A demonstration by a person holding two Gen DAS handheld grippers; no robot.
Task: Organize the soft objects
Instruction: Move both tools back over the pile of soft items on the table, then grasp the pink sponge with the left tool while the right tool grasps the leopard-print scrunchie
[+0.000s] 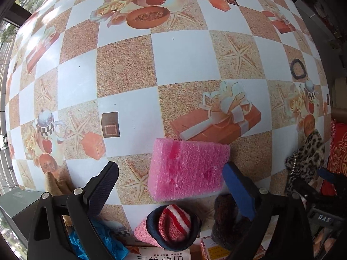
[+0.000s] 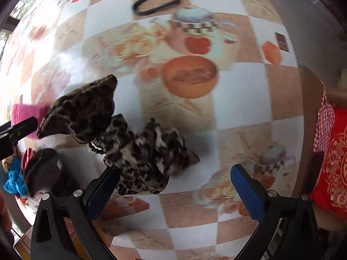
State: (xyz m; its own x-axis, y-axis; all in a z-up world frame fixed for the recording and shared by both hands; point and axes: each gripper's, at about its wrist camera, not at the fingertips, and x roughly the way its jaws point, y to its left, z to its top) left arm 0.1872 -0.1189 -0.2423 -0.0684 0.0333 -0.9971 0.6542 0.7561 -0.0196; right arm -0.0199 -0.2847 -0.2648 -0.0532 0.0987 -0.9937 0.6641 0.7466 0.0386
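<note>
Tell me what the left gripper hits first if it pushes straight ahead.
Most likely the pink foam block: it lies on the table right ahead of the open left gripper, between its fingers' line. Depth is hard to judge through the fisheye.

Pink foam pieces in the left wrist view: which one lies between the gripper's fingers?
The large pink foam block, lying flat between the open left gripper. The smaller pink foam piece sits nearer the camera, partly under the striped sock bundle.
</note>
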